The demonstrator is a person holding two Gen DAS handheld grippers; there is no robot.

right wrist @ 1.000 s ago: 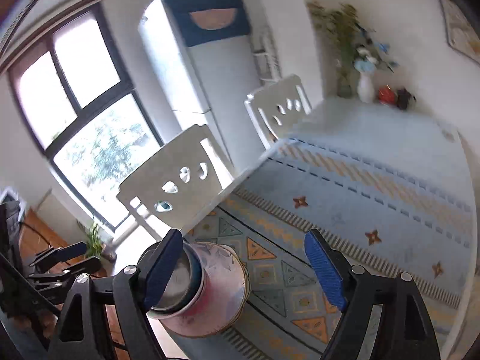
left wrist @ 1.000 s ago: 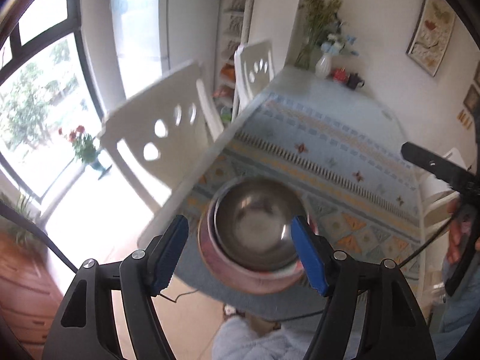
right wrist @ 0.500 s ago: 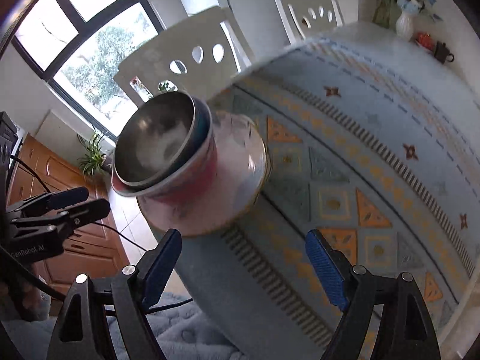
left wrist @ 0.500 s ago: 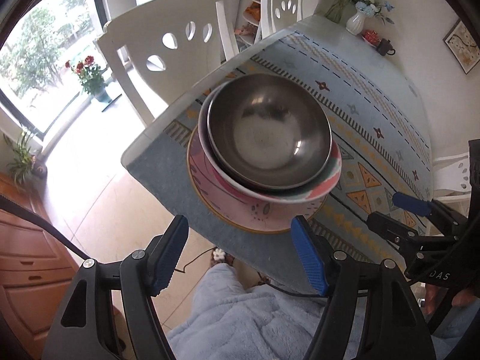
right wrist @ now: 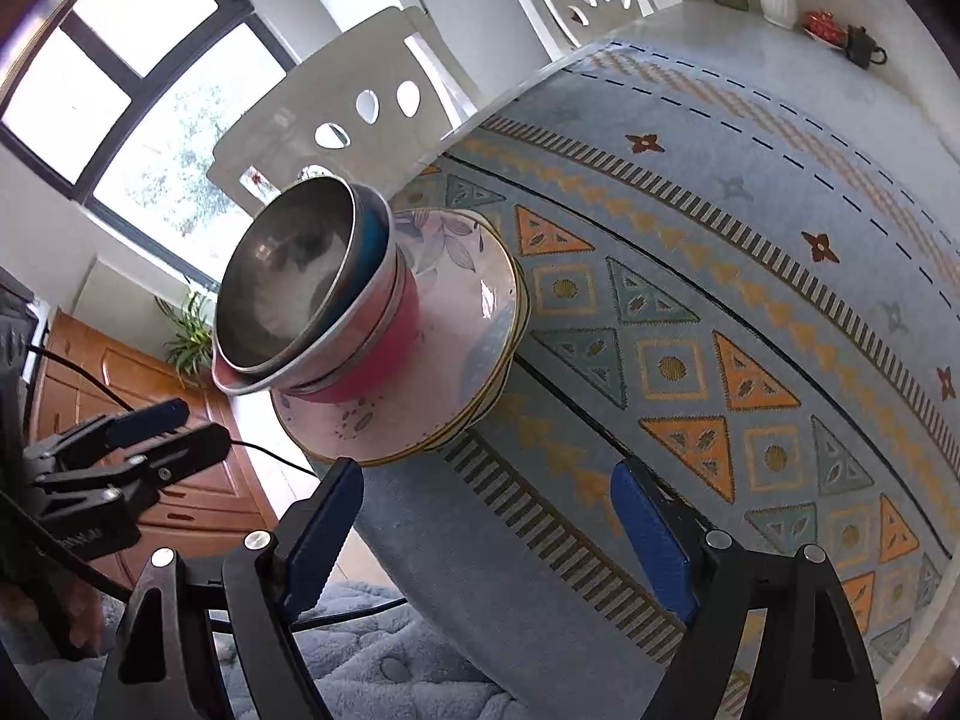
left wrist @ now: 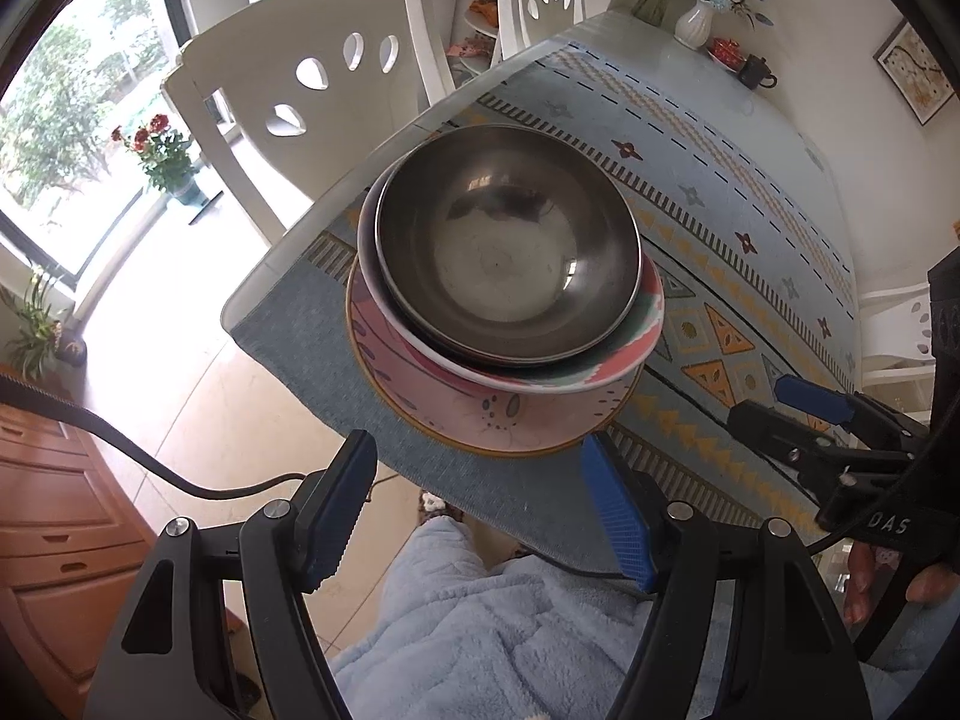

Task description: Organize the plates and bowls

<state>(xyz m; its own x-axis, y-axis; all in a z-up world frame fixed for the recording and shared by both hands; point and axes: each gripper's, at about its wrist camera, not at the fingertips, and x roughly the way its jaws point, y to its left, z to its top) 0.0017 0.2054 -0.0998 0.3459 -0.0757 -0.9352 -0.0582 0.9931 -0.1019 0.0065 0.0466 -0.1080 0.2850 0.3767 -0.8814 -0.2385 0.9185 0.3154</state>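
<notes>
Stack (left wrist: pixel 504 300) — steel bowl nested in pink bowl on plates — sits at the table's (left wrist: pixel 750 138) near corner, dead ahead of the left gripper (left wrist: pixel 480 516), left of the right gripper (right wrist: pixel 486 528) — both gaping, empty.

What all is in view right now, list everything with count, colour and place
steel bowl: 1, grey, top of stack
pink bowl: 1, under the steel bowl
plates: 2 or more, pink floral, bottom of stack, near table corner
tablecloth: 1, blue patterned, over table
chairs: 2, white, far side of table
vase: 1, white, far table end
teapot: 1, dark, beside vase
left gripper: 1, open, empty
right gripper: 1, open, empty
</notes>
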